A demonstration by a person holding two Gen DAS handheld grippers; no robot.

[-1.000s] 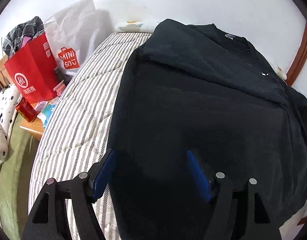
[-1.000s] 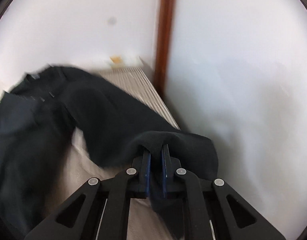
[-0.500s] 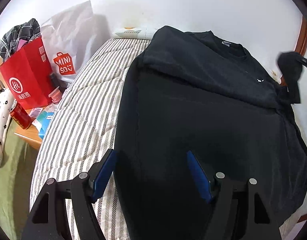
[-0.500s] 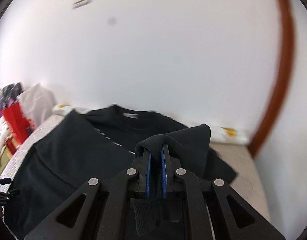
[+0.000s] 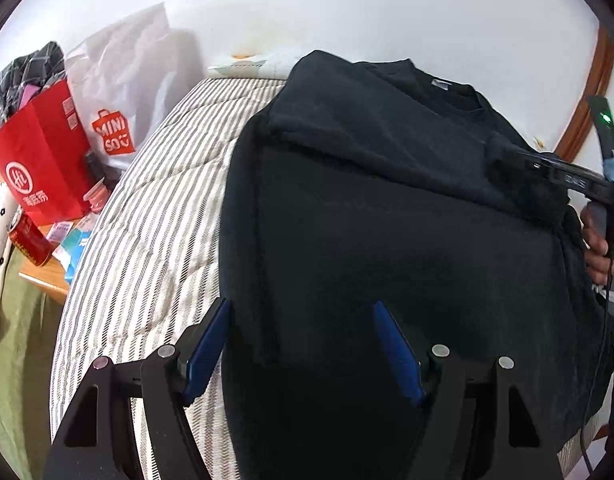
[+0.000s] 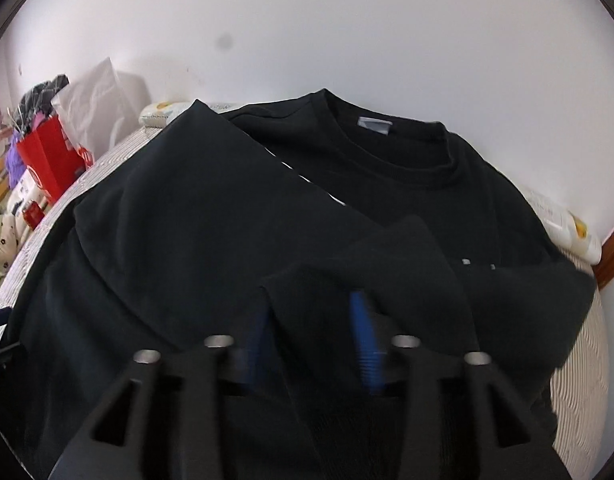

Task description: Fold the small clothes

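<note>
Black sweatshirt (image 5: 407, 248) lies flat across the striped mattress (image 5: 147, 248), collar (image 6: 391, 148) toward the wall, grey neck label showing. Left sleeve (image 6: 211, 200) is folded in diagonally across the chest. Right sleeve cuff (image 6: 371, 272) lies over the body near the garment's right side.

Right gripper (image 6: 313, 332): jaws have just been opening. Blue pads now stand apart, cuff fabric still draped between and over them, pads not pressing on it. Slight blur in that view. From the left wrist view its black body (image 5: 563, 176) reaches in from the mattress's right edge, over the sweatshirt's right shoulder, with a hand (image 5: 599, 240) on the handle.

Left gripper (image 5: 303, 344): jaws spread wide, nothing held. It hovers over the sweatshirt's lower part; left finger (image 5: 207, 348) sits at the garment's left edge, right finger (image 5: 395, 352) over the black fabric.

Off the mattress's left edge: red paper bag (image 5: 39, 160), white MINISO bag (image 5: 119, 96), red can (image 5: 29, 238) on a wooden side table (image 5: 43, 284).
</note>
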